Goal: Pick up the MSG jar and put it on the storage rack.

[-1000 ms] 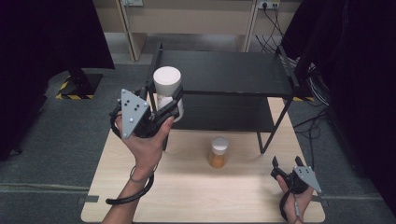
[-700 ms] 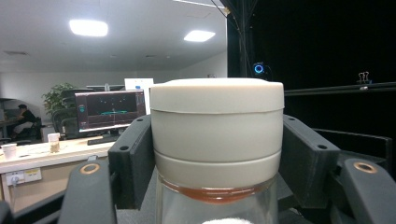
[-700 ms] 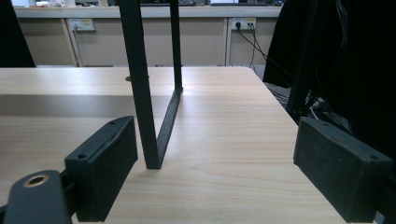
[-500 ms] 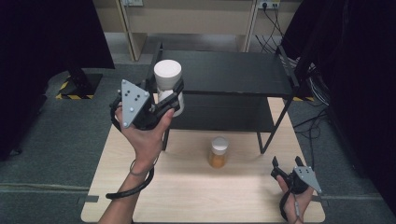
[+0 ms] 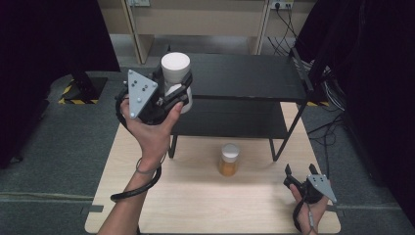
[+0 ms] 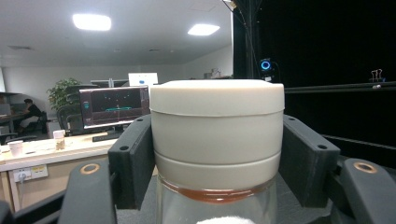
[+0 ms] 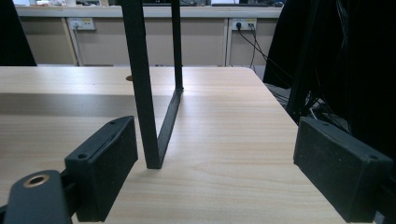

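White-lidded jar [image 5: 175, 68] is held clamped in the left gripper [image 5: 169, 95], raised at the left end of the black two-tier shelf [image 5: 244, 78], level with its top tier. In the left gripper view both black jaws are seen pressed against the jar's white lid [image 6: 217, 126], one on each side; clear glass with a band of amber content is visible just under the lid. Jar is kept upright. The left hand [image 5: 149, 129] is wrapped around the gripper body, with the grey three-cornered plate [image 5: 140, 94] facing the camera and the cable [image 5: 137, 188] looped below the wrist.

A second jar [image 5: 229, 159], white lid over amber content, is seen standing on the light wooden table [image 5: 195, 200], in front of the shelf's lower tier and between its front legs.

Right gripper [image 5: 298, 172] is held low at the table's near right corner, well apart from both jars. Its jaws are spread wide and nothing is gripped between them. In the right gripper view a black shelf leg [image 7: 142, 88] is seen between the jaws, farther off, standing on the table.
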Action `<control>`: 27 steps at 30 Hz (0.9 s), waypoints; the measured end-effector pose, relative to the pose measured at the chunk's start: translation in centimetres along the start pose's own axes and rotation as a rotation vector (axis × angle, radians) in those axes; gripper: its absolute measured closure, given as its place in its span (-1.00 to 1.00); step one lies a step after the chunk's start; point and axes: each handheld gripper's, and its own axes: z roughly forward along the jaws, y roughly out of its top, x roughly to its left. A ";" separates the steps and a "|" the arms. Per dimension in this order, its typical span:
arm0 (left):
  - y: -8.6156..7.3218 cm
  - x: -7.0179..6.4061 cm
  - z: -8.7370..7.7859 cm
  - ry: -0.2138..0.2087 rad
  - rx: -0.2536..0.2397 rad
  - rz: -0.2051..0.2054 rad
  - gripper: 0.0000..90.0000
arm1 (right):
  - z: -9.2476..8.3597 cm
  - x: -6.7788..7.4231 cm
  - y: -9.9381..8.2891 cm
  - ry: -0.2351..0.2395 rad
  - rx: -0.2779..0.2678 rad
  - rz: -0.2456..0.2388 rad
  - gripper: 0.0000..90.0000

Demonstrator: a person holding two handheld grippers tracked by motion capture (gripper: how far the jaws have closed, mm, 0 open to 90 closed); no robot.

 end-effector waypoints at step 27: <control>2.2 0.3 3.0 0.021 0.036 0.014 -0.25 | 0.0 -0.1 0.0 0.004 0.001 0.002 -0.70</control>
